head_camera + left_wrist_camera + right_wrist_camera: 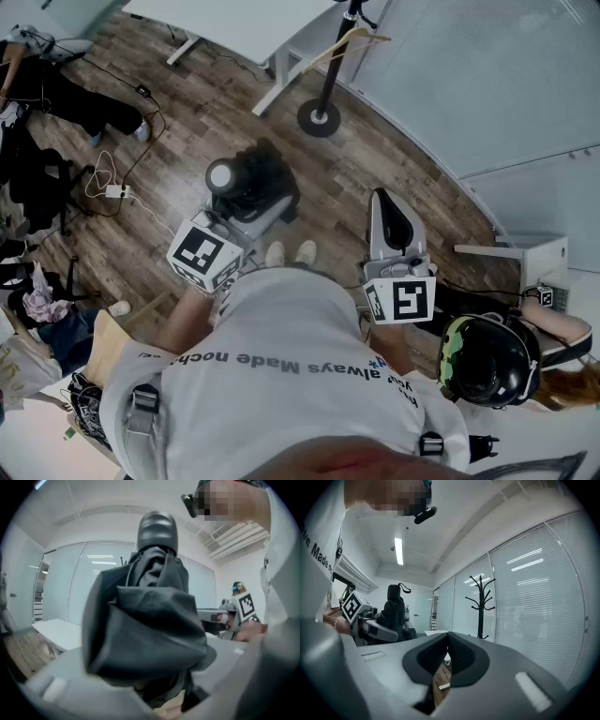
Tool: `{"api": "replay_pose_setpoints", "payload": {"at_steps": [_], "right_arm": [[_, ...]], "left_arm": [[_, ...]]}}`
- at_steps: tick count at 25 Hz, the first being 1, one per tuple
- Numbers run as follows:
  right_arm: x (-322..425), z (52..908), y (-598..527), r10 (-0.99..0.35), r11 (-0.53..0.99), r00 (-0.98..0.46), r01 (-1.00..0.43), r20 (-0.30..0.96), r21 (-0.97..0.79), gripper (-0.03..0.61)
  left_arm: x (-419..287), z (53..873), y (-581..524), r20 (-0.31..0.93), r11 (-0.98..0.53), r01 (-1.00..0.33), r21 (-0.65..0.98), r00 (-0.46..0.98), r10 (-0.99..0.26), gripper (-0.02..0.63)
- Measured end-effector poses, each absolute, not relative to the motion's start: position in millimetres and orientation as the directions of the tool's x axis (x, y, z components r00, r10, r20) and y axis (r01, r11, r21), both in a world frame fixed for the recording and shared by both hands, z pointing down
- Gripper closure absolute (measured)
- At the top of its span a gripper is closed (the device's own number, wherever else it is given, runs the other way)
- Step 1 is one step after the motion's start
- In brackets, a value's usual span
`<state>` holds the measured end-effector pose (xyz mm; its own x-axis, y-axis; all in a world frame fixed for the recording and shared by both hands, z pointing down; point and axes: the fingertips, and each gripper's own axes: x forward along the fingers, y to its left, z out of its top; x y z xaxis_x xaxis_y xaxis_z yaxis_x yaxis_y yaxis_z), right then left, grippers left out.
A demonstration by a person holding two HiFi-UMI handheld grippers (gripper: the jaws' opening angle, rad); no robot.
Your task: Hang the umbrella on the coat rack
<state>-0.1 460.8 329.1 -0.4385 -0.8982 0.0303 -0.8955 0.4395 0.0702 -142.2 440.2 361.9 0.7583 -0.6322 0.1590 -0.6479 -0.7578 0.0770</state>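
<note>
A folded black umbrella (255,184) stands upright between the jaws of my left gripper (242,214), handle end up. It fills the left gripper view, its dark fabric (150,620) bunched over the jaws and its rounded grey handle (157,529) on top. Held level at the right, my right gripper (386,208) is shut with nothing in it, and its pads meet at the tip (448,639). The black coat rack (323,89) rises from a round base on the wood floor ahead of me. It also shows in the right gripper view as the coat rack (480,604), before the glass wall.
A white table (234,23) stands left of the rack. Cables and a power strip (117,190) lie on the floor at left, near bags and clothes. A person in a helmet (487,361) sits close at my right. A white cabinet (539,258) stands by the blinds.
</note>
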Motion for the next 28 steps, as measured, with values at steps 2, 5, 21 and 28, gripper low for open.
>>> {"api": "replay_pose_setpoints", "payload": {"at_steps": [2, 5, 21, 28], "right_arm": [[12, 327, 456, -0.903, 0.429, -0.429, -0.902, 0.019, 0.052, 0.577], [30, 328, 446, -0.904, 0.428, -0.428, -0.903, 0.016, 0.04, 0.577], [105, 340, 389, -0.893, 0.451, -0.45, -0.892, 0.026, 0.026, 0.577], [107, 345, 353, -0.895, 0.445, -0.444, -0.895, 0.041, 0.018, 0.577]], "left_arm": [[-133, 361, 436, 0.159, -0.756, -0.65, 0.076, 0.756, -0.635, 0.327], [-118, 362, 426, 0.164, -0.753, -0.654, 0.076, 0.753, -0.637, 0.327], [-51, 372, 369, 0.167, -0.726, -0.682, 0.088, 0.728, -0.665, 0.327], [-50, 374, 332, 0.171, -0.727, -0.681, 0.088, 0.73, -0.662, 0.327]]}}
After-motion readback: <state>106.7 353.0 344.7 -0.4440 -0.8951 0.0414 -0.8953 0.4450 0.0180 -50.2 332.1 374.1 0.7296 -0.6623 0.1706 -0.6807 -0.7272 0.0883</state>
